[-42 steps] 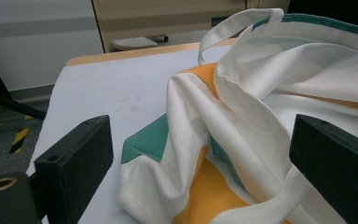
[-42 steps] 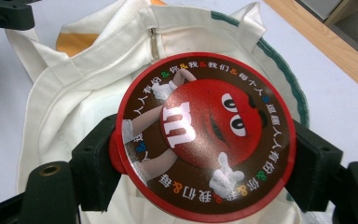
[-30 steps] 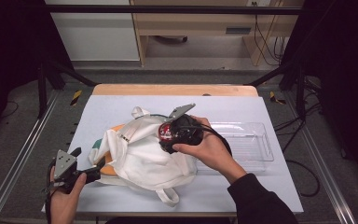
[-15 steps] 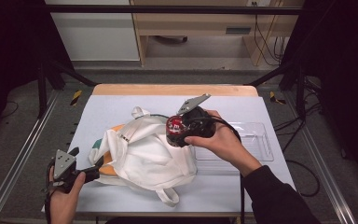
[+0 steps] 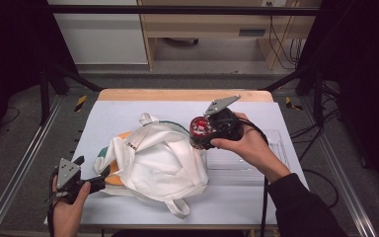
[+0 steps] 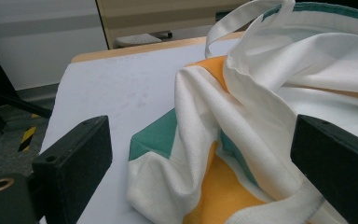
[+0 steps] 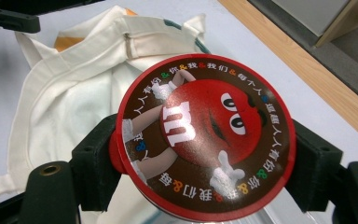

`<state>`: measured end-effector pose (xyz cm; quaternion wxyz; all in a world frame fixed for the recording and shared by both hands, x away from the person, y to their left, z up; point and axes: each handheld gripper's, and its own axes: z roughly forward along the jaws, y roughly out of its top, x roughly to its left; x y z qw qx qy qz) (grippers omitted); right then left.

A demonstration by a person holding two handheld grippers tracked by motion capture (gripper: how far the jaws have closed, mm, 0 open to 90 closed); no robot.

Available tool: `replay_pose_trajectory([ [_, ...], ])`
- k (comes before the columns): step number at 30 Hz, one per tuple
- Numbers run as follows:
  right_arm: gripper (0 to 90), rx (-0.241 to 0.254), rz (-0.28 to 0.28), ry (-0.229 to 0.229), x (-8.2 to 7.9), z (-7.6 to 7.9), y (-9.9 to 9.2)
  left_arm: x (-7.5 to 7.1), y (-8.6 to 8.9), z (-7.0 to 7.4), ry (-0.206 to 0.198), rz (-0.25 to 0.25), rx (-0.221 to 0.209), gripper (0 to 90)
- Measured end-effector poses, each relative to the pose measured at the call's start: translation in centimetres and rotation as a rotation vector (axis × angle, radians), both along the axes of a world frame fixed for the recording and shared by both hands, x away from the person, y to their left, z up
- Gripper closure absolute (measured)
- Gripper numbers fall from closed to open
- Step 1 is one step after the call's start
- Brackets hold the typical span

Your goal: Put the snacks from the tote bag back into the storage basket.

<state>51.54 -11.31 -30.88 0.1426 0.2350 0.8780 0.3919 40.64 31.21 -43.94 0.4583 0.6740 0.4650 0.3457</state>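
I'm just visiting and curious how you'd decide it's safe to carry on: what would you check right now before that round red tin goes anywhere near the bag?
1. Right gripper has the red tin clamped between both jaws: ok.
2. Tin's lid closed: looks flat and seated, ok.
3. Left gripper gripping the cloth bag: not ok; the jaws stand open with fabric between them.
4. Bag's mouth held open for the tin: cannot tell; the cloth lies crumpled.
5. Tin lifted clear of the clear plastic tray: ok, seen from the high view.
6. Bag fully on the table: ok.
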Motion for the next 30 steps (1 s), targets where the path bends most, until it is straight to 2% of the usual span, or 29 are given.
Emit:
replay_pose_trajectory([
  [13, 24.6, -0.016, -0.056, 0.0, 1.0, -0.9, -4.8, 0.1, 0.0, -0.1, 0.008, -0.002, -0.002, 5.1],
  [17, 24.6, -0.018, -0.077, 0.008, 1.4, -1.4, -5.7, 0.1, 0.0, -0.1, 0.009, -0.001, -0.001, 5.1],
  [30, 24.6, -0.025, -0.088, 0.036, 2.5, -3.2, -7.7, 0.2, 0.1, -0.2, 0.008, 0.007, 0.018, 5.4],
])
